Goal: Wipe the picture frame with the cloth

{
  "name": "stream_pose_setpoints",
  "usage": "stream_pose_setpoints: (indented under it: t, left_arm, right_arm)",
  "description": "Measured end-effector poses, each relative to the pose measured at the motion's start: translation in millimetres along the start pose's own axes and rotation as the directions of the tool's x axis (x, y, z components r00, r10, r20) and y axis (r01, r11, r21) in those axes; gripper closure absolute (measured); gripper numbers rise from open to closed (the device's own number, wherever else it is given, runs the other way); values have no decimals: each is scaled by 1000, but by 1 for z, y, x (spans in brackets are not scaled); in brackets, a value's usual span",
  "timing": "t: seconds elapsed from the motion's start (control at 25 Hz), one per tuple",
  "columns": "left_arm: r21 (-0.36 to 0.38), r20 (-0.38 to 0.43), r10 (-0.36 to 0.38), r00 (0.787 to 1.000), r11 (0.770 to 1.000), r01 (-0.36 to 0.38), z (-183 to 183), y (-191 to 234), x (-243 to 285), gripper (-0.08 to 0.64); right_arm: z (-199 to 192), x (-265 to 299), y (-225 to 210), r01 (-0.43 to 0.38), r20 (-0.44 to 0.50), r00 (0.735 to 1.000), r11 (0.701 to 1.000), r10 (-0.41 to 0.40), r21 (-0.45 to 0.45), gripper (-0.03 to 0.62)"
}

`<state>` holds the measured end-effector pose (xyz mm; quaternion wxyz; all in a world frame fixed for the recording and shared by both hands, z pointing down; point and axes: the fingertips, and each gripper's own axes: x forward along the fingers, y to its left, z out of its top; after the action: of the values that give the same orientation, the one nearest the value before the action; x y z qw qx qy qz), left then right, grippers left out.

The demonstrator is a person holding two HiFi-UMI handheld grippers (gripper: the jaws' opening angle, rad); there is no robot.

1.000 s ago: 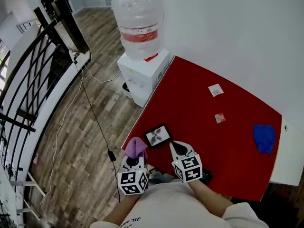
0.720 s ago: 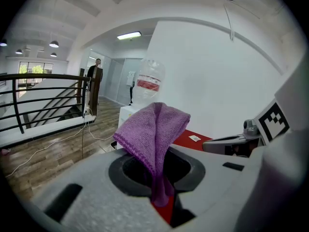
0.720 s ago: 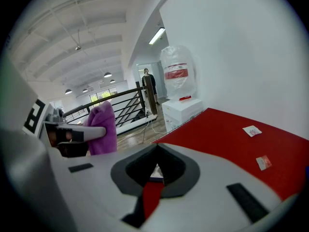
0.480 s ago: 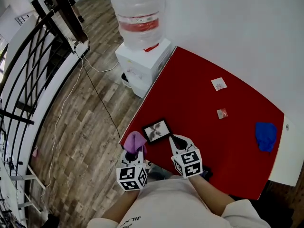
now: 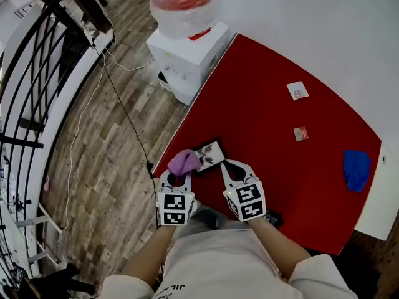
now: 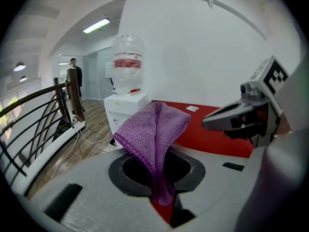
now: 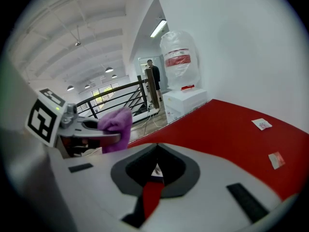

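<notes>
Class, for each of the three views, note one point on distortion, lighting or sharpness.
Head view: wide angle bends the red table and railing; even light, no glare. Left gripper view: round black border, purple cloth crisp, strip light blown out. Right gripper view: same border.

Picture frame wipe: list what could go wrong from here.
1. The picture frame lies close to the near corner of the table, and nothing pins it. The right hand-held gripper is shut beside it, not gripping it. A sideways wipe could push it off the edge.
2. The left hand-held gripper pinches only a fold of the cloth. The cloth may pull free, or the bare jaws could scrape the frame.
</notes>
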<state>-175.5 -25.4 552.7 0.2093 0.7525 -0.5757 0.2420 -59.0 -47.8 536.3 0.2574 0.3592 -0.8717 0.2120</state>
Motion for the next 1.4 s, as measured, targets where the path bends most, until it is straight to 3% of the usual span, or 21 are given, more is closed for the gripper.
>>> stream_pose_setpoints:
  t: [0.12,0.24,0.36,0.44,0.76,1.0,1.08,1.24,1.4]
  left_arm:
    - [207,-164,-50,985,975,84,-23,3,34,497]
    - [395,-317,-57,947,900,187,-40,8,63,497]
    - [500,-416,-43,908,824,268,-52,11,85,497]
    - [525,-445,-33,895,800,291,-57,13,95,497]
    - [549,-496,-33,868,762,343,-81,-5,96,497]
    - [601,-519,-29,854,698,389,-108,-40,63,497]
    - [610,-523,-27,852,686,397,-115,-49,54,497]
    - [615,-528,-17,849,681,396,-116,-51,53,497]
    - [610,-507,16,862,713,346,-84,-24,81,497]
  right_arm:
    - [-7,1,1,-8,-7,1000,1000,8,7,588]
    - [-13,0,2,-11,-12,1000,1000,11,24,588]
    - [-17,-2,-1,-7,-14,1000,999,7,35,588]
    - [-19,-3,-4,-1,-14,1000,999,1,39,588]
    - [-22,-7,-19,18,-4,1000,998,-18,60,588]
    - [-22,-5,-18,4,0,1000,998,-4,63,588]
    - [-23,-4,-18,-1,-1,1000,998,1,63,588]
    - [-25,-4,-17,-6,-2,1000,998,6,68,588]
    - [-27,-7,-19,-4,-4,1000,997,4,74,588]
